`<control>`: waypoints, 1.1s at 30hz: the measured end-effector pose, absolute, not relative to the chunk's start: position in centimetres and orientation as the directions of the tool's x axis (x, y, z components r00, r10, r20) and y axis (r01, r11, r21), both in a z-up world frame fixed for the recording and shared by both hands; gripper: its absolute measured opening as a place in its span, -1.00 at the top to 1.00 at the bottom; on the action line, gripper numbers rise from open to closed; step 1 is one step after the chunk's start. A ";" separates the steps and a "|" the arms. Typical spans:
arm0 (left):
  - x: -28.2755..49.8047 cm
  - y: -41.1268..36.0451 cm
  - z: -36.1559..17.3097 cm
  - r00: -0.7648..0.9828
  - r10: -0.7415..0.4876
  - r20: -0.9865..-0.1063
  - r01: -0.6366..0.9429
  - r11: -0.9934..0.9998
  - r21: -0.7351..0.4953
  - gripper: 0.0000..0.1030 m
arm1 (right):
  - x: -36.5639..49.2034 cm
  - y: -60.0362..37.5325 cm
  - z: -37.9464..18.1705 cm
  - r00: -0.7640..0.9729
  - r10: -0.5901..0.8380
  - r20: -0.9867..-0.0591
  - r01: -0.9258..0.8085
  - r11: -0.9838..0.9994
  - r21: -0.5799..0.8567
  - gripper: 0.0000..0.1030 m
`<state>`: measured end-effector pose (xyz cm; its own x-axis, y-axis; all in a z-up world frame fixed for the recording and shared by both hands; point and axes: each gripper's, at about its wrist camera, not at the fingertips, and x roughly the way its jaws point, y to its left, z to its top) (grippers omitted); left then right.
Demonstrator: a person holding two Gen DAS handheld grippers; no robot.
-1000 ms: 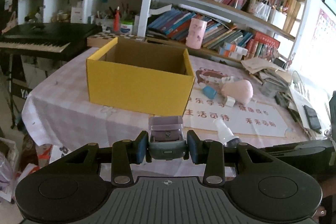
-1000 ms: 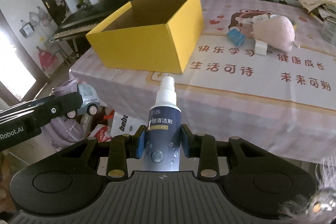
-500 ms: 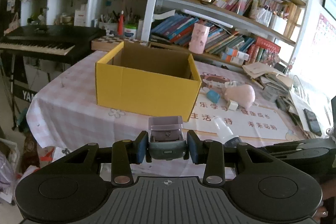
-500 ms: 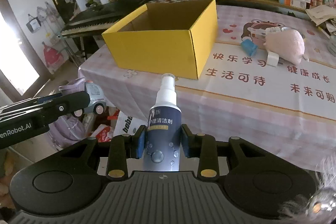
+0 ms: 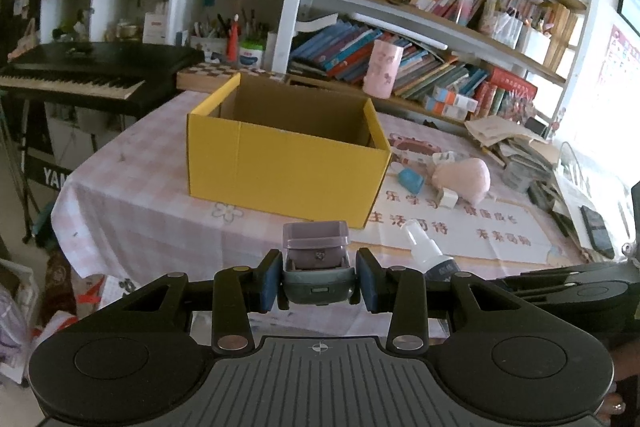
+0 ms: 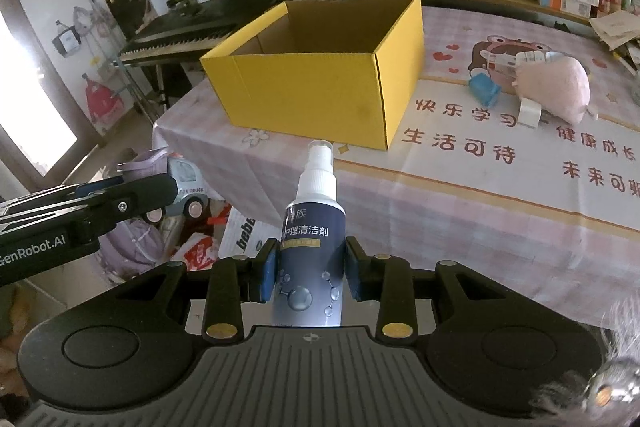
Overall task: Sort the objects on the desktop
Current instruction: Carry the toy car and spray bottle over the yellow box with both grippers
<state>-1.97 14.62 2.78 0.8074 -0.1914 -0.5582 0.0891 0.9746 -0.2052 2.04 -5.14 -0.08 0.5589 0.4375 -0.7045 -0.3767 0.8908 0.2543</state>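
Observation:
My left gripper [image 5: 319, 283] is shut on a grey and lilac toy truck [image 5: 316, 259], held in the air short of the table's near edge. My right gripper [image 6: 310, 273] is shut on a dark blue spray bottle [image 6: 314, 239] with a white nozzle, also off the table's edge. An open yellow cardboard box [image 5: 288, 163] [image 6: 320, 83] stands on the checked tablecloth ahead of both; its inside looks empty. From the right wrist view the toy truck [image 6: 180, 187] and left gripper show at the left. The spray bottle [image 5: 430, 257] shows right of the truck in the left wrist view.
Right of the box lie a pink pouch [image 5: 464, 177] [image 6: 556, 91], a blue block [image 5: 412, 181] [image 6: 484, 91] and a small white plug [image 6: 528, 111]. Papers and a phone [image 5: 596, 231] sit at the table's right edge. Bookshelves and a keyboard piano [image 5: 80, 75] stand behind; bags lie on the floor.
Both grippers have drawn back and up a little from the table, so the box appears smaller and farther. Each keeps its grip.

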 end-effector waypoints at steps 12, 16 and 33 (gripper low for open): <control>-1.5 15.4 2.6 0.803 -0.198 -0.562 0.092 0.973 -0.211 0.25 | 2.6 -4.2 0.0 0.553 0.429 -0.714 -0.391 0.891 0.232 0.39; -0.9 15.5 2.4 0.798 -0.210 -0.565 0.096 0.970 -0.224 0.25 | 3.0 -3.9 0.0 0.550 0.419 -0.723 -0.392 0.893 0.219 0.39; 4.2 15.4 3.0 0.820 -0.173 -0.546 0.058 0.974 -0.221 0.25 | 9.6 -4.1 1.2 0.572 0.452 -0.684 -0.399 0.882 0.248 0.39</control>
<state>4.23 15.38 2.95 0.8199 -0.1731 -0.5457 0.0585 0.9735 -0.2210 9.56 -4.08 1.24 0.5723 0.4517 -0.6844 -0.3995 0.8825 0.2483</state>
